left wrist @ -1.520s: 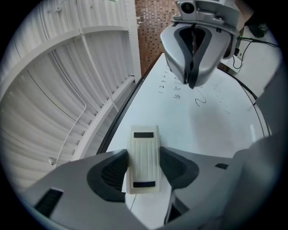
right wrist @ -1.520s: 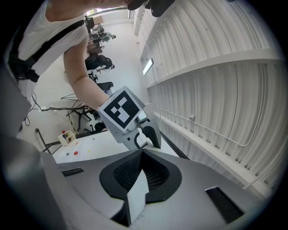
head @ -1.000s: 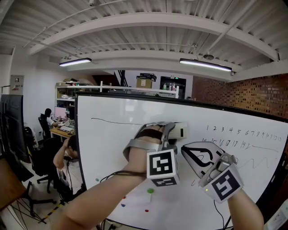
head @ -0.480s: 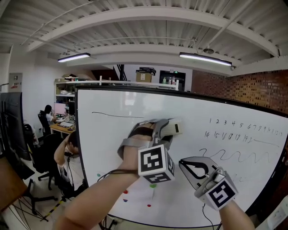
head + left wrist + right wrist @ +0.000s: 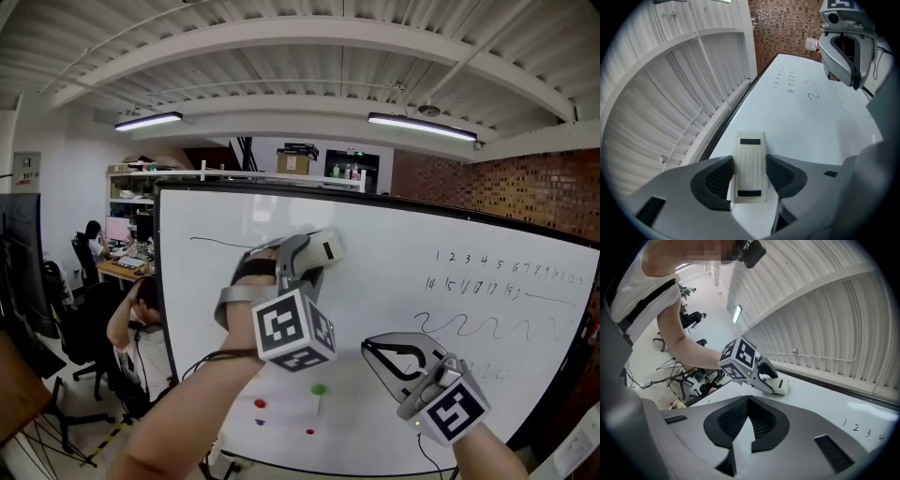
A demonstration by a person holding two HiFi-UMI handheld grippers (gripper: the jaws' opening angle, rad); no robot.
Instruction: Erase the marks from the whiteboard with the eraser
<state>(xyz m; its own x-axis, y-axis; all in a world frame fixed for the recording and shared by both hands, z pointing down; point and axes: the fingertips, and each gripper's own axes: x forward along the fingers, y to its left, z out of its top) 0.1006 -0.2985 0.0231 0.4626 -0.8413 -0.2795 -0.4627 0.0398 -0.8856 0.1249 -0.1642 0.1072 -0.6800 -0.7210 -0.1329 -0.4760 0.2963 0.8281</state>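
Observation:
The whiteboard (image 5: 394, 281) stands upright in front of me. A thin black line (image 5: 220, 242) runs across its upper left; numbers (image 5: 497, 260) and a wavy line (image 5: 487, 327) sit at its right. My left gripper (image 5: 317, 251) is shut on the white eraser (image 5: 326, 246) and holds it flat against the board just right of the black line. In the left gripper view both pads press the eraser's (image 5: 750, 167) sides. My right gripper (image 5: 386, 353) hangs lower right, off the board, shut and empty; its jaws (image 5: 749, 401) meet at the tips.
Small green (image 5: 319, 389) and red (image 5: 260, 404) magnets dot the board's lower part. A person sits bent over on a chair (image 5: 131, 323) left of the board, with desks behind. A brick wall (image 5: 525, 202) rises at the right.
The left gripper has slid the eraser left and slightly up along the board, toward the black line. The right gripper has dropped lower.

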